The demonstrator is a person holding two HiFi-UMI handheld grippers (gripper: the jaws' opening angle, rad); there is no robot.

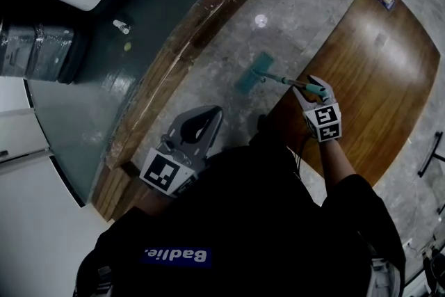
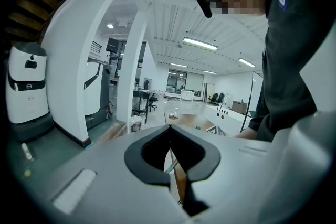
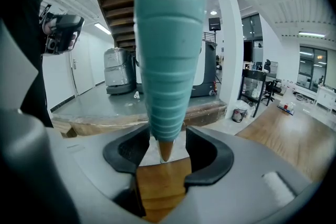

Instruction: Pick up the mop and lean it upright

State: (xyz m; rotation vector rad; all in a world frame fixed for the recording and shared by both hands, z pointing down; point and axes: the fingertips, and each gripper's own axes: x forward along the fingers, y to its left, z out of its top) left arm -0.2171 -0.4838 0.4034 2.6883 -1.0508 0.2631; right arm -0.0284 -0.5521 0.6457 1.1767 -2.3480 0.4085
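Right jaws: my right gripper (image 3: 167,153) stood with its jaws wide. The mop handle passed between them, with a clear gap on each side, so the pads did not press on it.
Left jaws: my left gripper (image 2: 170,147) had its tips together, with nothing between them.
Mop position: the teal mop head (image 1: 253,73) lay on the floor (image 1: 229,31) just off the desk's (image 1: 389,66) curved edge. The shaft (image 1: 285,81) slanted up from it and over that edge to my right jaws.
Long axis: in the right gripper view the teal grip (image 3: 168,50) ran straight up out of the gap, tilted rather than truly upright.
Nearer hand: the right, with the grip already inside its jaws. The left hung low and well apart, on the far side of my body from the mop.
Support: I judged the shaft was leaning on the desk edge, though the contact itself was too small to make out.
Key relation: with the jaws around but off the grip, drawing the right hand back along its own line should clear it without tipping the mop.
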